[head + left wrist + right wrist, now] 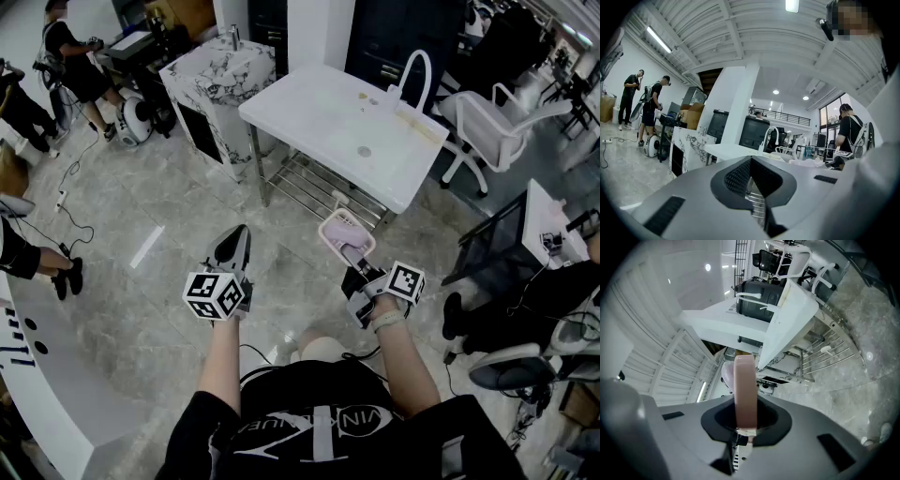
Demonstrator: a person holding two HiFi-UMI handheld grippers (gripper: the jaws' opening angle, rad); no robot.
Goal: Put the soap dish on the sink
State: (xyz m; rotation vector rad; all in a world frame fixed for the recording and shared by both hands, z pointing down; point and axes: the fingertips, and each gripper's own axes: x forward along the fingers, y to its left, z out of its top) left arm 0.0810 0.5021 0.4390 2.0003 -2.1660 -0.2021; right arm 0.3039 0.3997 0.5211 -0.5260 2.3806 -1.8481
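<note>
A pink soap dish is held on edge in my right gripper, which is shut on its near rim. In the right gripper view the soap dish stands upright between the jaws of that gripper. The white sink top with its curved white faucet stands ahead, well beyond both grippers. My left gripper is level beside the right one, jaws together and holding nothing. Past the left gripper, its own view shows the sink and faucet in the distance.
A wire shelf runs under the sink top. A marble-patterned cabinet stands to its left and a white chair to its right. People stand at the far left. A desk is at right, a curved counter at lower left.
</note>
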